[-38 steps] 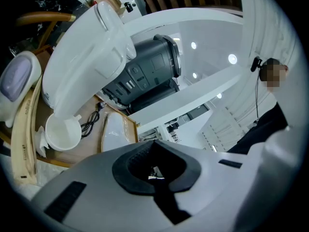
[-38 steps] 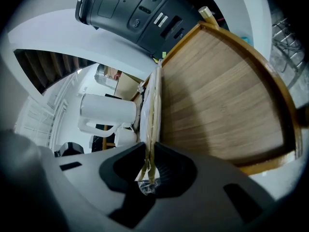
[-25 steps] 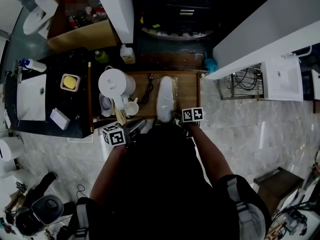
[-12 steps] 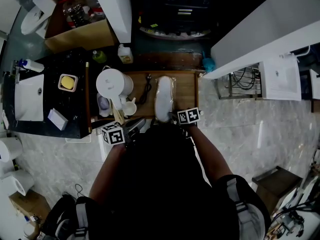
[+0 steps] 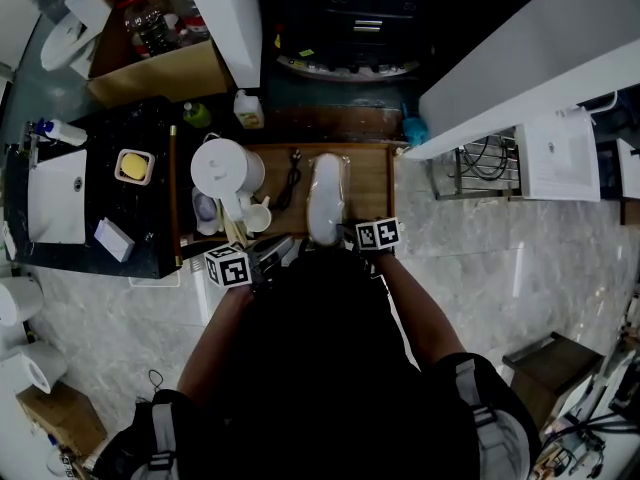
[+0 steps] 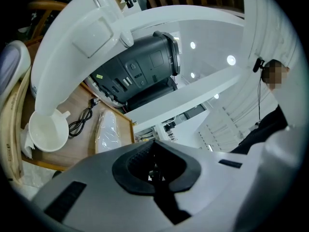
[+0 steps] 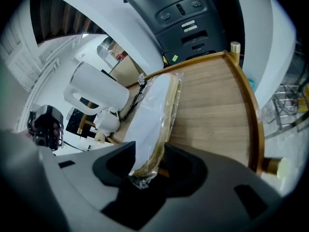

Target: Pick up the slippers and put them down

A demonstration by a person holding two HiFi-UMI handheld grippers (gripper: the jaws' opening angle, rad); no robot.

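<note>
The person wears a black top [image 5: 320,368] with short sleeves; a grey strap [image 5: 160,440] with a dark buckle lies at the lower left of the black top, and another grey strap [image 5: 468,388] lies at its lower right; just above the black top on the left is a white marker cube [image 5: 228,266] with black squares on it, and a second marker cube [image 5: 378,233] is just above it on the right; the left gripper [image 6: 155,167] has a smooth light grey shell, black rubbery pads and small black slots; the right gripper [image 7: 147,170] looks the same, only darker grey.
</note>
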